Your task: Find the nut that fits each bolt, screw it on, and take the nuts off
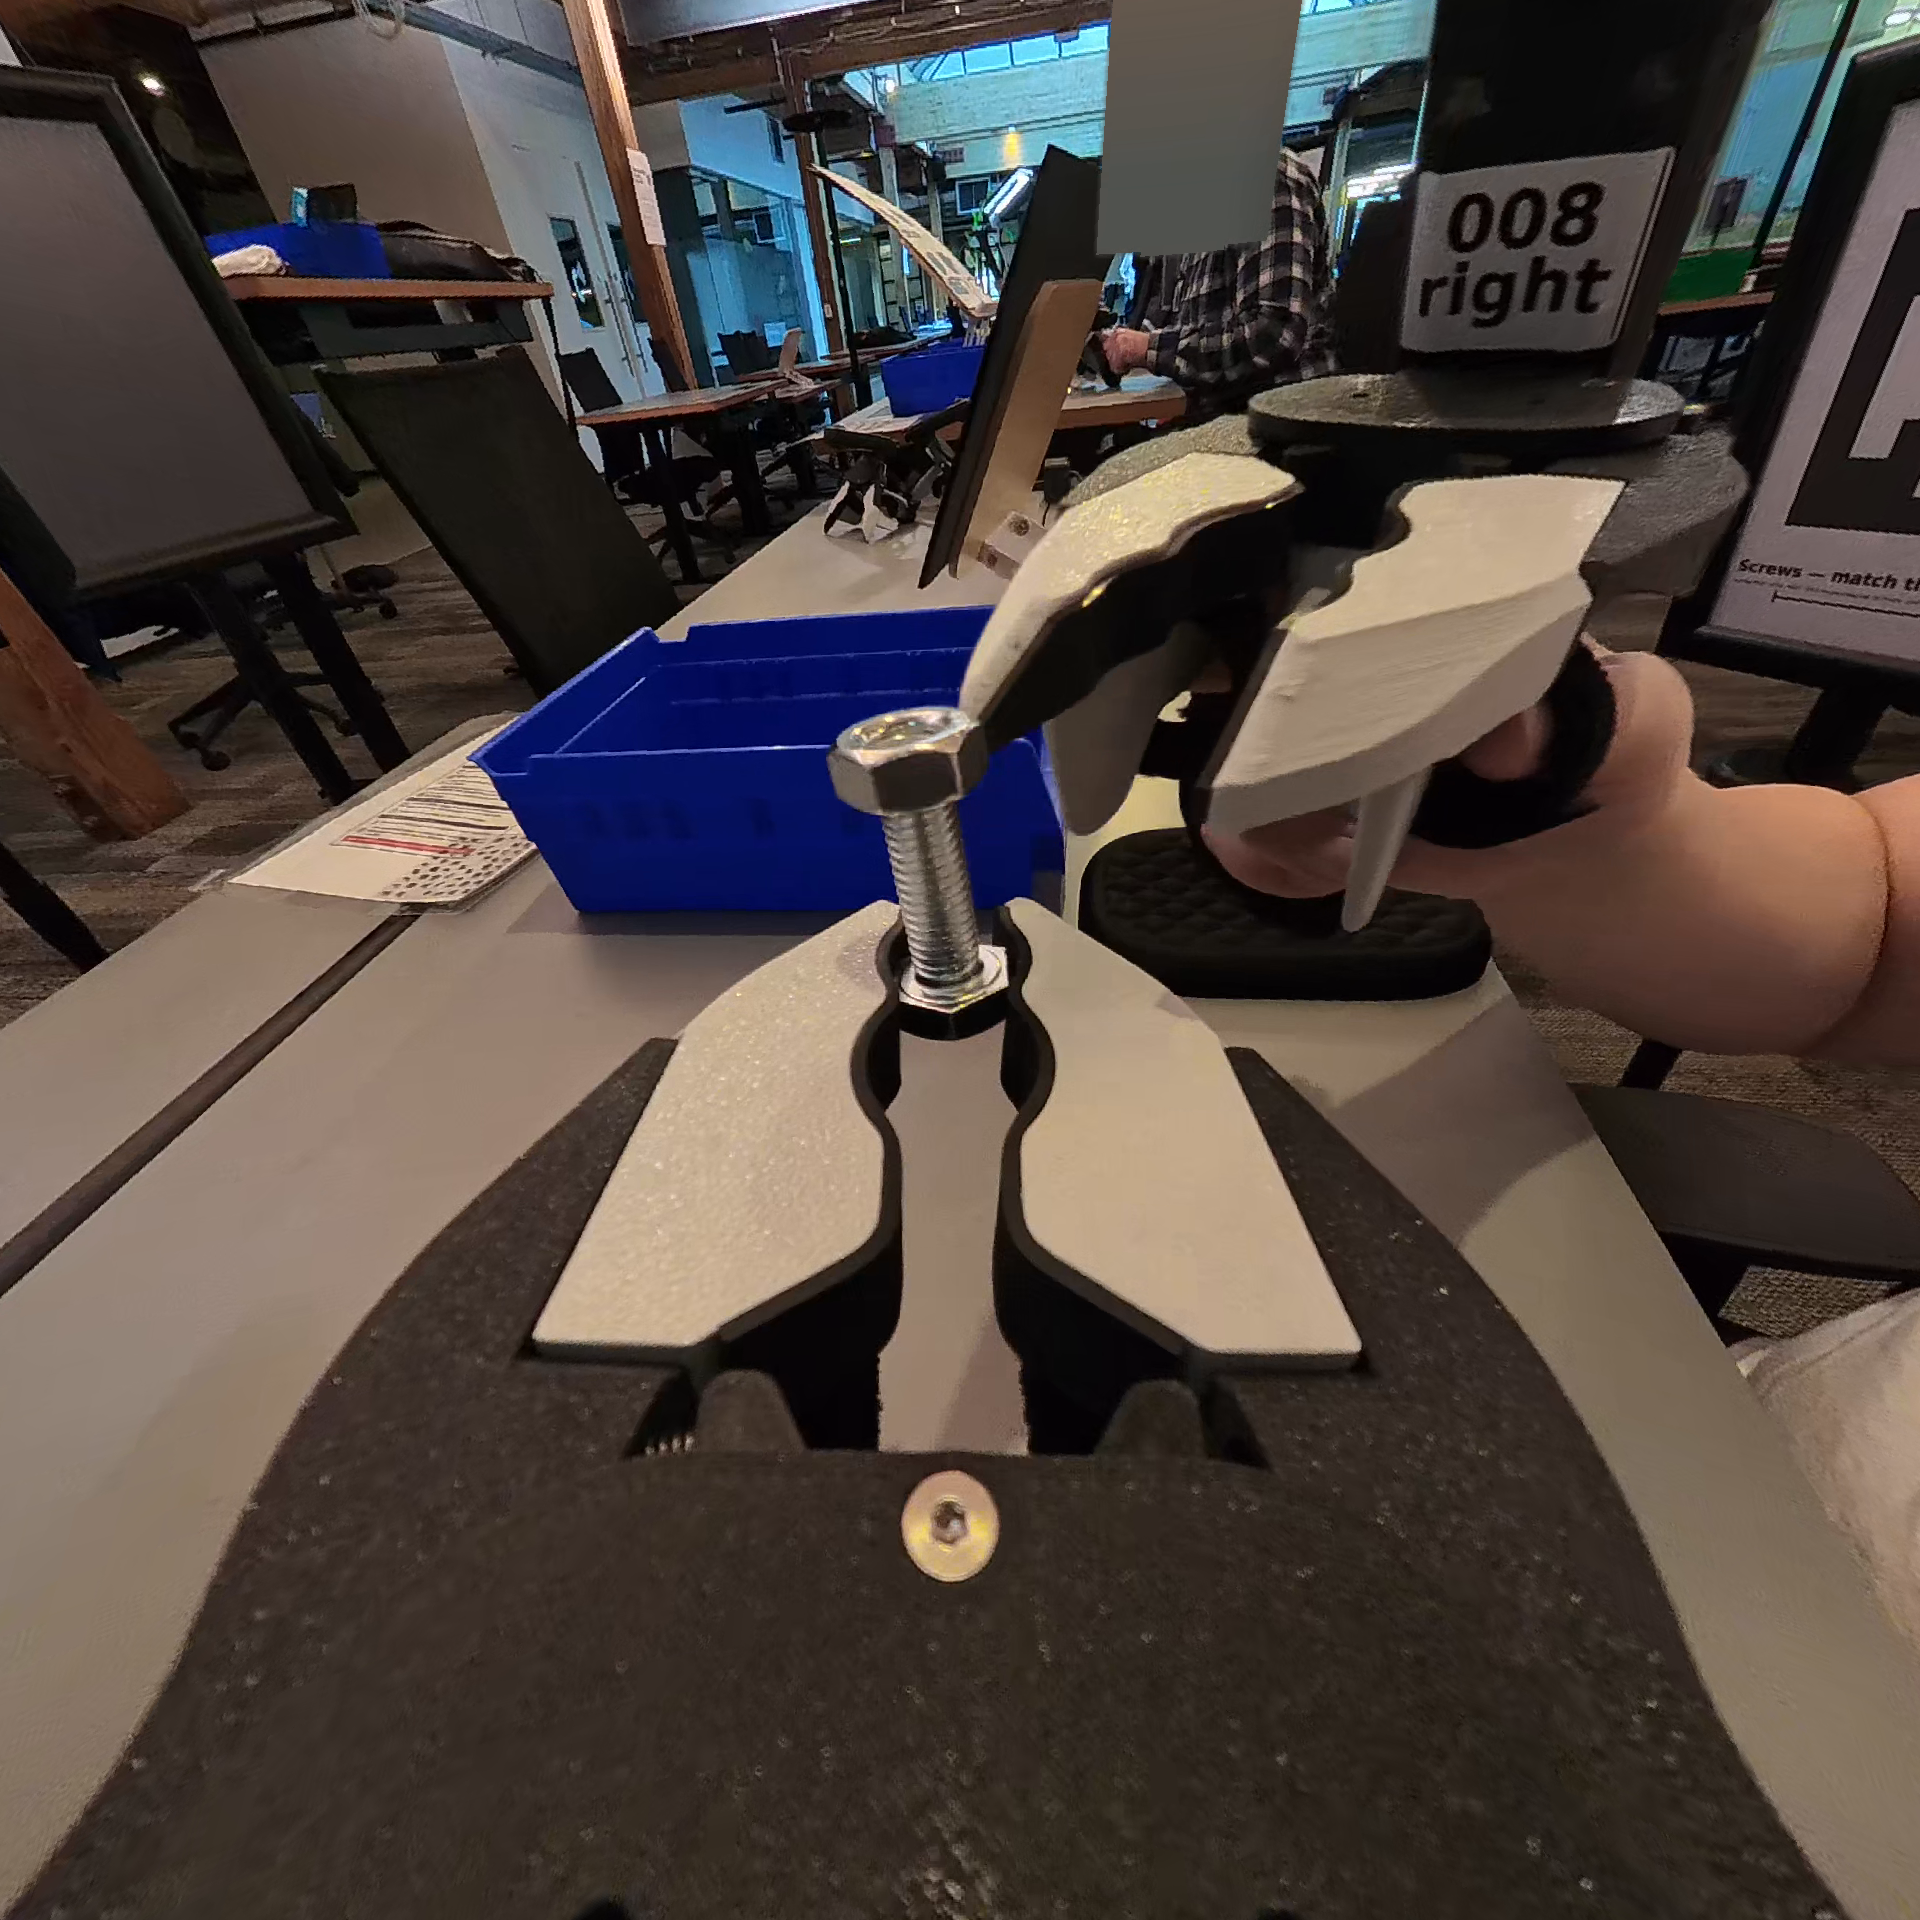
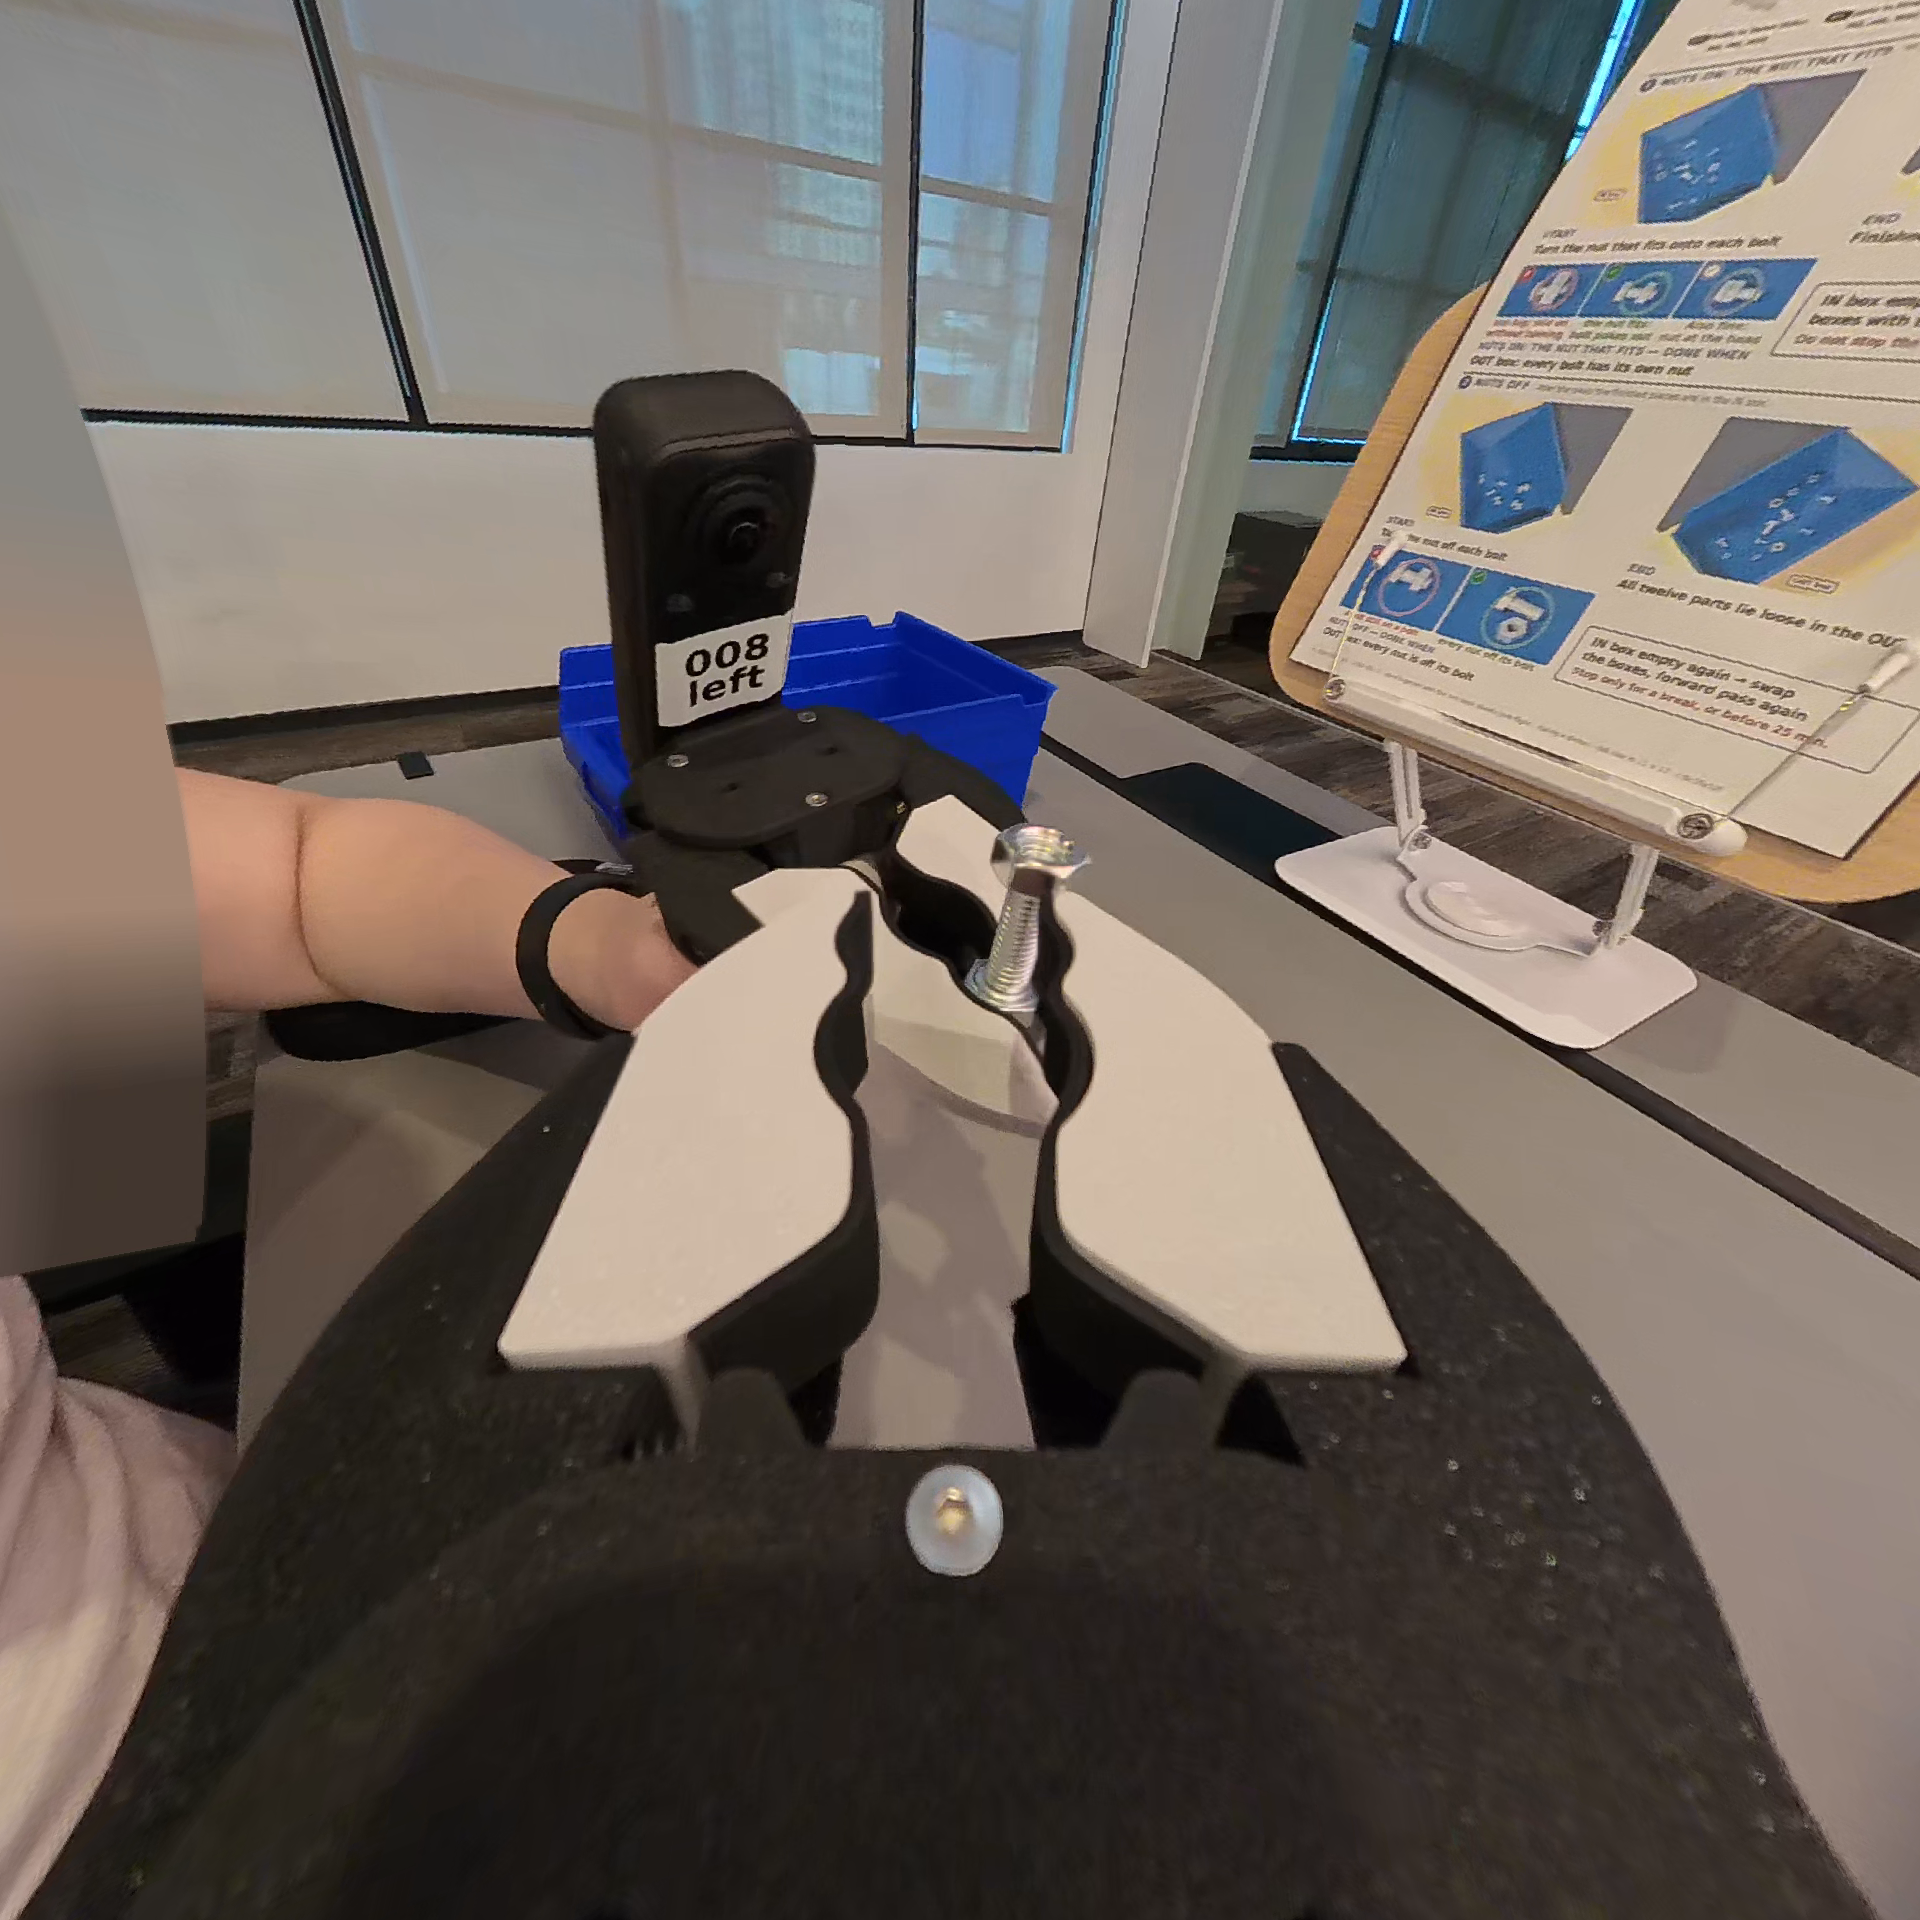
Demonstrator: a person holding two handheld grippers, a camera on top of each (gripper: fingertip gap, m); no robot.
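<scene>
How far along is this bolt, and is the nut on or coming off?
Done: the nut sits threaded at the tip of the bolt, far from the head. In hand: the left gripper is shut on the nut, bolt upright; the right gripper touches the head, open. On or off, I cannot tell. Left: finish it. The blue bin contents are hidden.

Grey table (image 1: pixel 312 1091), gridded windows (image 2: pixel 644 208)

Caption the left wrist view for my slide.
Left gripper clamps the hex nut on an upright silver bolt; right gripper alongside.
</scene>
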